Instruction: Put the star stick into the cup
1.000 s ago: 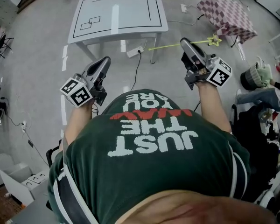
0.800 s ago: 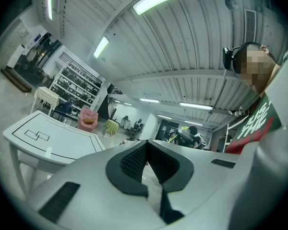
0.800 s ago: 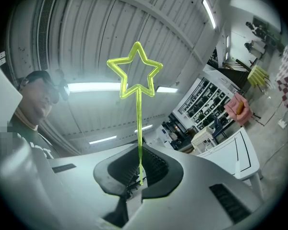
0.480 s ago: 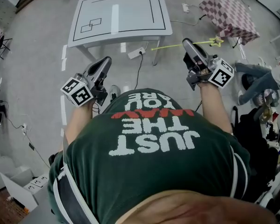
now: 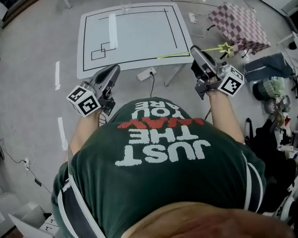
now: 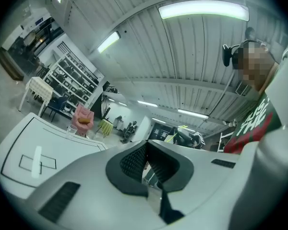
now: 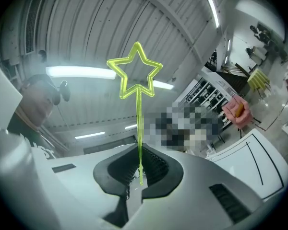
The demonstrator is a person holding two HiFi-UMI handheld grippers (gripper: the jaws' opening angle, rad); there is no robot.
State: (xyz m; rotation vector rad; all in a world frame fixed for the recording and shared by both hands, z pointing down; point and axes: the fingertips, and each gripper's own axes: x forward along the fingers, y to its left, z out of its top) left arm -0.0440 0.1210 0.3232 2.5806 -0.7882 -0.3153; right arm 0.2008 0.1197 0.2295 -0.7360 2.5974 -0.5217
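Right gripper (image 5: 194, 51) is clamped on the star stick (image 5: 176, 55). The shaft is pinched between the pads, with the star end pointing right and the tail reaching left over the near right edge of the table (image 5: 139, 33). Left gripper (image 5: 114, 69) is closed with nothing in it, just off the table's near left edge. The cup (image 6: 71, 129) sits at the table's far edge, well apart from the stick.

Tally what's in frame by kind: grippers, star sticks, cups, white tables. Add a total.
Grippers: 2 (left gripper, right gripper)
Star stick: 1, clamped in the right gripper
Cup: 1, clear, on the table's far edge
White table: 1
Total: 5
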